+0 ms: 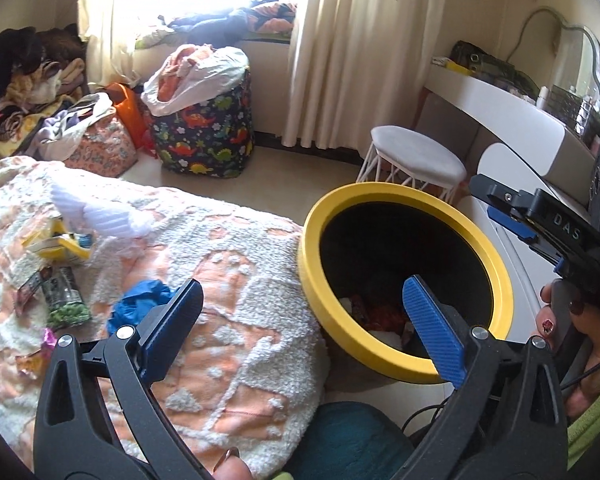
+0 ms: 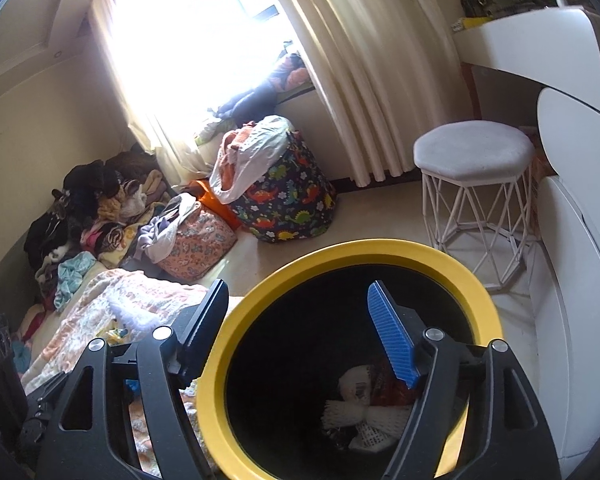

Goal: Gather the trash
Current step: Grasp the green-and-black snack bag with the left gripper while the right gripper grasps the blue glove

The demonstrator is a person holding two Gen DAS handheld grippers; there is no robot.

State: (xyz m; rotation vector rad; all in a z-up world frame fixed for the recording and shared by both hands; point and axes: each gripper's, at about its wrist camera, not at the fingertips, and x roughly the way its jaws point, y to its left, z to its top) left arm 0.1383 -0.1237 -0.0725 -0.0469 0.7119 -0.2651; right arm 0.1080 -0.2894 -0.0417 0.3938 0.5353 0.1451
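Note:
A black bin with a yellow rim [image 1: 500, 276] stands beside the bed; it also shows in the right wrist view [image 2: 228, 320]. Trash lies in its bottom [image 2: 364, 408]: white foam net, red wrapper, paper. On the blanket lie a crumpled blue glove [image 1: 140, 304], a green pea packet [image 1: 66, 300], a yellow wrapper [image 1: 60, 246] and white cloth [image 1: 100, 216]. My left gripper [image 1: 304, 320] is open and empty, spanning the bed's edge and the bin. My right gripper [image 2: 296, 332] is open and empty above the bin mouth; it also shows in the left wrist view [image 1: 512, 216].
The peach and white blanket [image 1: 220, 256] covers the bed. A white stool [image 2: 476, 160], a white dresser [image 2: 572, 240], a dinosaur-print bag [image 2: 292, 200], a pink bag [image 2: 196, 240] and a clothes pile [image 2: 92, 208] stand on the floor around.

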